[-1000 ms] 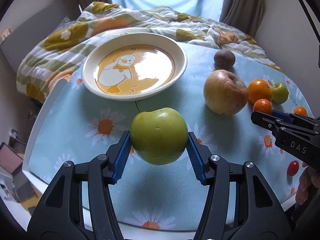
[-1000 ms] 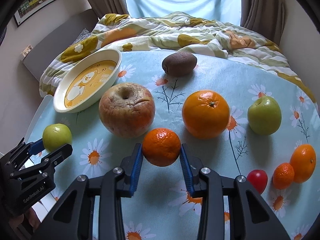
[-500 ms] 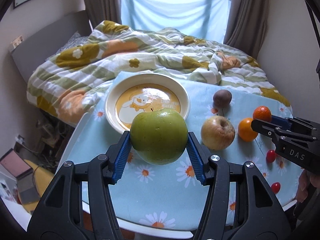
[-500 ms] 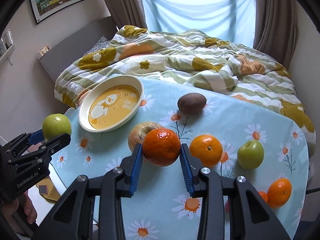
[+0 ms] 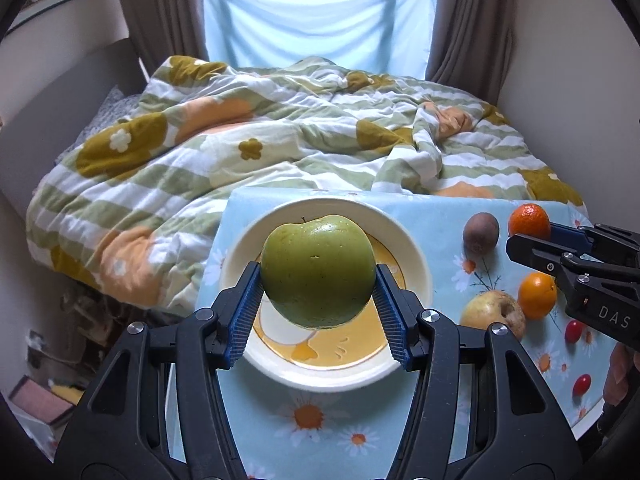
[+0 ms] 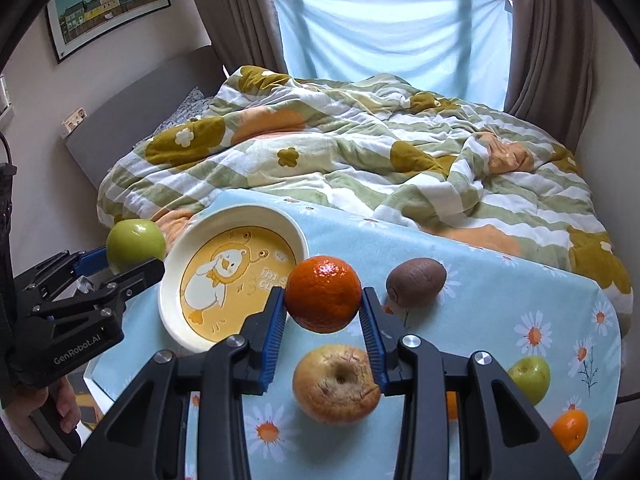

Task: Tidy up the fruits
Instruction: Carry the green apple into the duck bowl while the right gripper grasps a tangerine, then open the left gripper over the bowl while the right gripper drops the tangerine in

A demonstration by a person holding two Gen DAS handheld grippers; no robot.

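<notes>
My left gripper [image 5: 318,286] is shut on a green apple [image 5: 318,272] and holds it in the air above the cream duck plate [image 5: 416,256]. It also shows in the right wrist view [image 6: 134,258] with the apple [image 6: 134,242] left of the plate [image 6: 176,256]. My right gripper [image 6: 323,306] is shut on a mandarin [image 6: 323,294], held above the table right of the plate. It also shows in the left wrist view [image 5: 532,236] with the mandarin [image 5: 528,220].
On the daisy tablecloth [image 6: 500,304] lie a wrinkled yellow apple [image 6: 336,386], a kiwi [image 6: 416,282], a small green apple [image 6: 528,378], an orange [image 6: 570,430] and, in the left wrist view, another orange [image 5: 536,294] and cherry tomatoes [image 5: 573,330]. A rumpled bed [image 6: 360,160] lies behind.
Both grippers have risen with their fruit. The left one has moved over the plate with the green apple; the right one has moved toward the plate with the mandarin.
</notes>
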